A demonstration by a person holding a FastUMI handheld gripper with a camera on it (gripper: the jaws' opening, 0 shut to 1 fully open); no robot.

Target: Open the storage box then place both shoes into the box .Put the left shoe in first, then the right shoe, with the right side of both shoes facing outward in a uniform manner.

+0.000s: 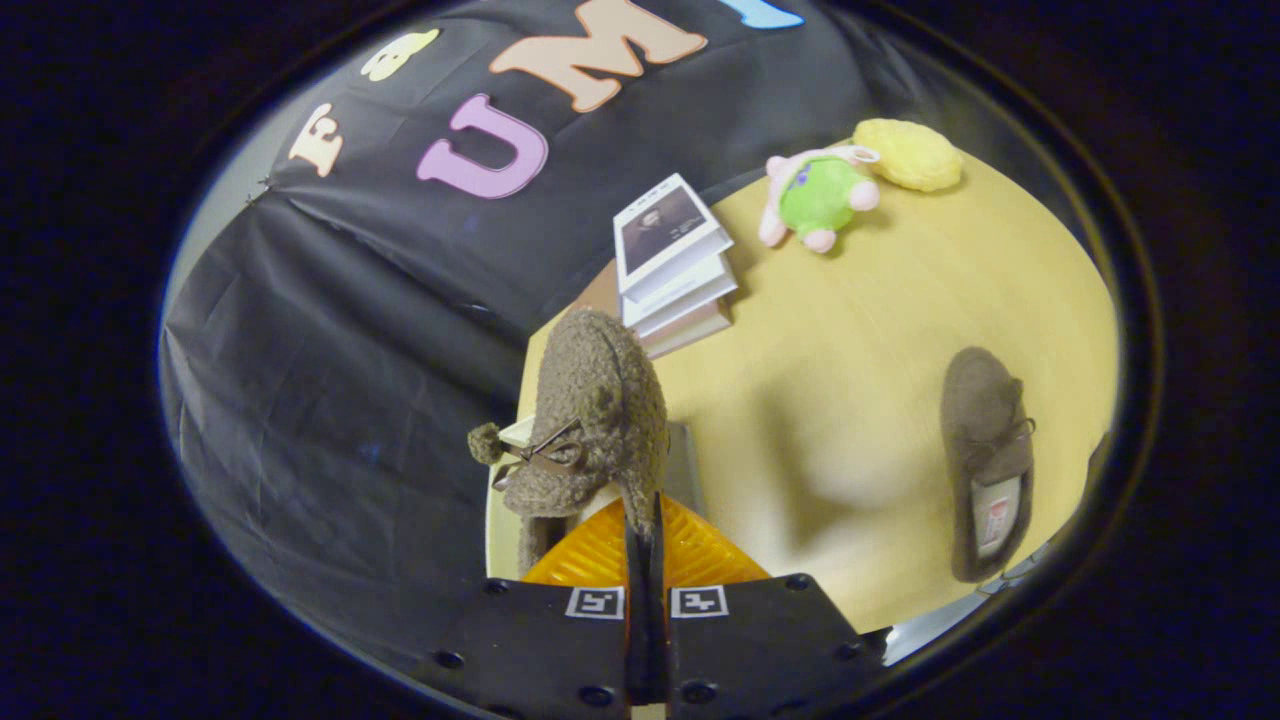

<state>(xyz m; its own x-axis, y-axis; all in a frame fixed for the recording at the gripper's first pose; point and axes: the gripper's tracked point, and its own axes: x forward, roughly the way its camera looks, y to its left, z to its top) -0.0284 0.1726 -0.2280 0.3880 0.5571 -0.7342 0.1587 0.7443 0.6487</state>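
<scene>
A fuzzy brown shoe (590,420) with a woolly, curly surface and a small pompom on its lace is pinched by its edge between the fingers of the gripper (645,525), which are pressed almost together on it, and it is held above the table. A second brown shoe (985,465), smoother and oval, is seen lying flat on the pale wooden table (850,400), well apart. Beyond the fingers, a stack of books (675,265), a green plush toy (820,195) and a yellow fluffy pad (910,155) are set.
</scene>
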